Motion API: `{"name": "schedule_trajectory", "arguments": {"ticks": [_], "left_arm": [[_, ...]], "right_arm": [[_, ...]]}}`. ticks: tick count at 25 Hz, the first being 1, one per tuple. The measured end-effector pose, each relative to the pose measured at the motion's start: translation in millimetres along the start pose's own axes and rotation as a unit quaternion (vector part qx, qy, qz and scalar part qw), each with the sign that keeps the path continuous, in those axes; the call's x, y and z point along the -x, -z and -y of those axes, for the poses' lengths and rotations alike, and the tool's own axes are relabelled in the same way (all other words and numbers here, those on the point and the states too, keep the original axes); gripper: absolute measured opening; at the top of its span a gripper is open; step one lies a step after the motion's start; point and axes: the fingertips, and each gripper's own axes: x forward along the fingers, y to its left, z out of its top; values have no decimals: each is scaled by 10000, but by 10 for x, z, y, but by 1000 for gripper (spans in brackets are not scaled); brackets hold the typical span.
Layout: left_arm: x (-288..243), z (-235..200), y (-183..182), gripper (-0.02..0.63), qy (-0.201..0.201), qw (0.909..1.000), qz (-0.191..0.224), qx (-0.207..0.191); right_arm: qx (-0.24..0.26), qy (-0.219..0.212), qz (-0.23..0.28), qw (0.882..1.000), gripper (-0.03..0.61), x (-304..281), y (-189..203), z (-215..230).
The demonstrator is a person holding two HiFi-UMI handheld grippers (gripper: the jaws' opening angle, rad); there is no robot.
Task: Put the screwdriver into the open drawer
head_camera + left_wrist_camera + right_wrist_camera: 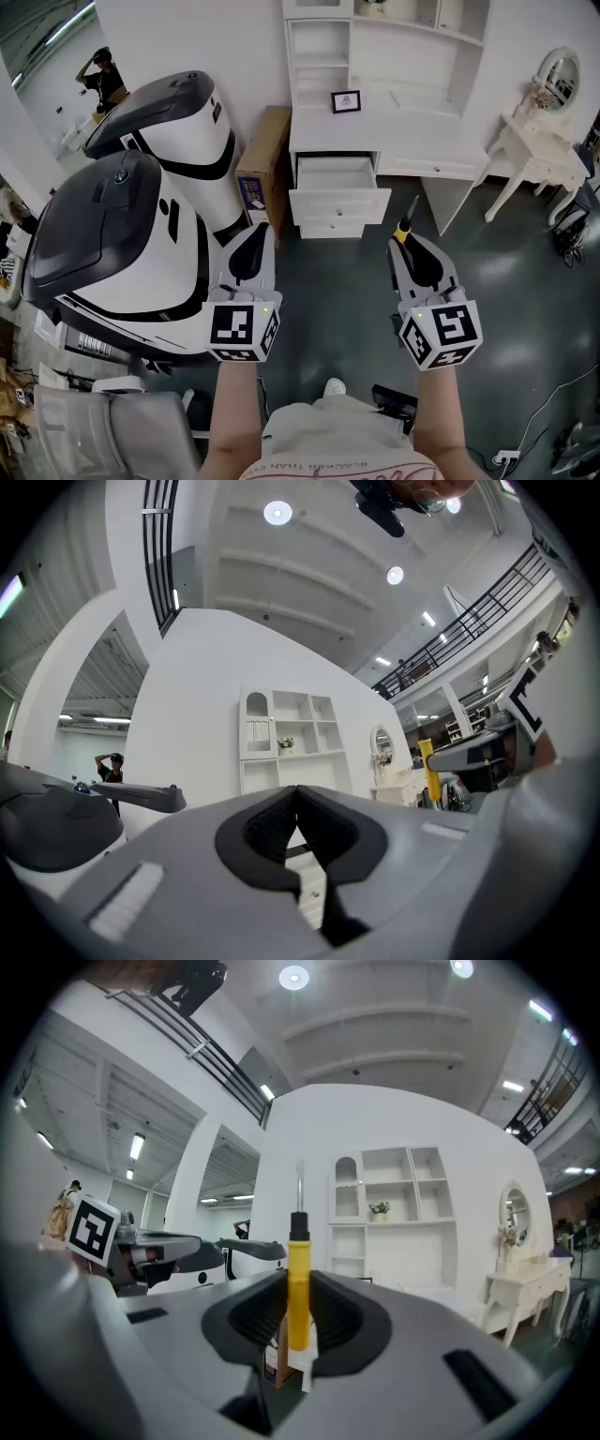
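right hand-held gripper (407,247) clamped mid-handle on the screwdriver (298,1283), shaft upright, over the floor (342,309) and short of the open drawer (339,205) front edge. left hand-held gripper (298,794) closed, empty. likely light and rigid, but the smooth handle could pivot between the pads.

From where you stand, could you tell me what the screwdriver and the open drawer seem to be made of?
The screwdriver: smooth yellow handle and black collar, probably plastic; thin grey shaft with a sheen, likely steel.
The open drawer: even, matt white faces with square edges, probably painted wood or board; which one cannot be told.
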Motion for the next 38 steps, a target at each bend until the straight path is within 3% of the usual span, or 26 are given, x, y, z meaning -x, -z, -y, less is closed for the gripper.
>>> {"name": "schedule_trajectory", "arguments": {"ticks": [21, 38], "left_arm": [[-836, -181, 201, 9, -119, 9999, -77, 27], [-2254, -1011, 476, 9, 52, 9996, 9, 273]], "right_arm": [[-181, 41, -50, 9998, 78, -664, 175, 594], [40, 258, -276, 9993, 78, -2130, 161, 1007]]}}
